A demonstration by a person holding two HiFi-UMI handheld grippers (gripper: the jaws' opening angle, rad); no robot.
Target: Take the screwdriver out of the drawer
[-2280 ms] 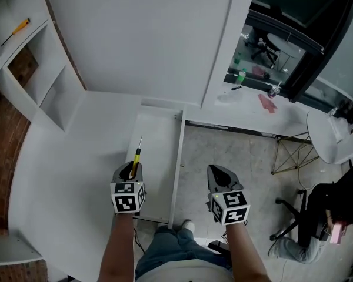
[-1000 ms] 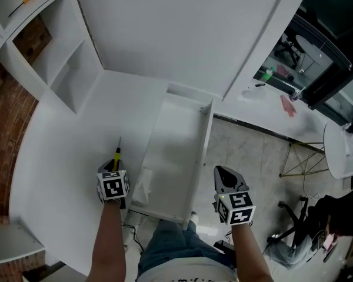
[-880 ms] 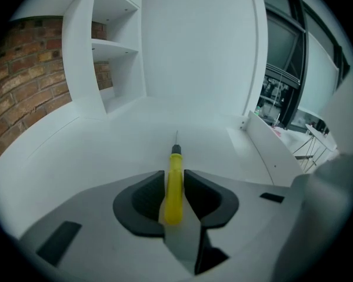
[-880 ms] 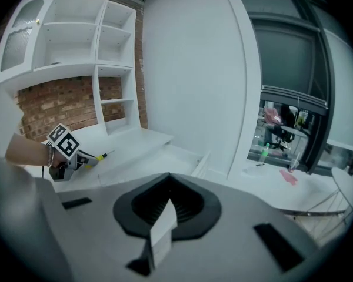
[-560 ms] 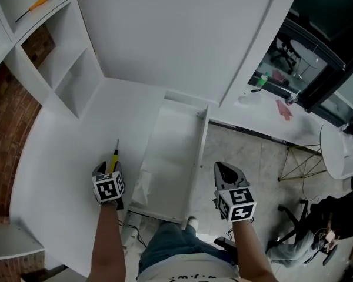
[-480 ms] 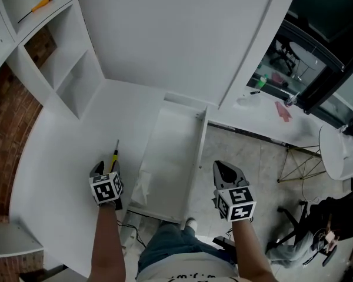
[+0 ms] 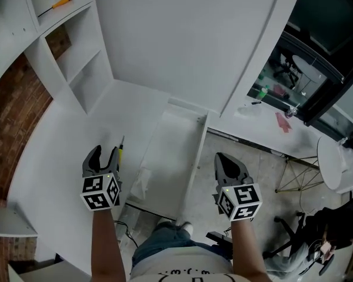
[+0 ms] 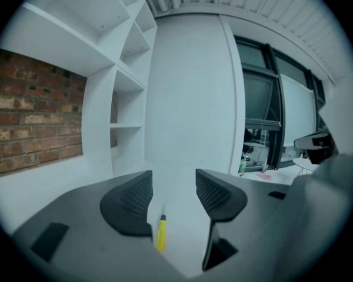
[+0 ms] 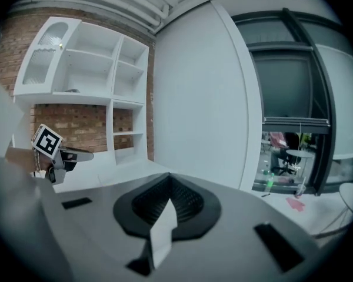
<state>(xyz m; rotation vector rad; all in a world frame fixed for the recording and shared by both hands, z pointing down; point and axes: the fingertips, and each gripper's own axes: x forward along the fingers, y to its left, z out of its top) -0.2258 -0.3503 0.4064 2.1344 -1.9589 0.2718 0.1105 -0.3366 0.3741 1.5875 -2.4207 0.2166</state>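
Yellow-handled screwdriver (image 7: 120,150), tip away from person.

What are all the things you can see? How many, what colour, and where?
desk: 1, white, left
drawer: 1, white, pulled open
shelves: 1 unit, white, by brick wall
screwdriver: 1, yellow and black, lying on desk beside drawer
second screwdriver: 1, orange handle, top shelf
bottle: 1, green, far table
left hand-held gripper: 1, dark grey, above desk, jaws have just been opening, holding nothing
right hand-held gripper: 1, dark grey, right of drawer, jaws shut, empty
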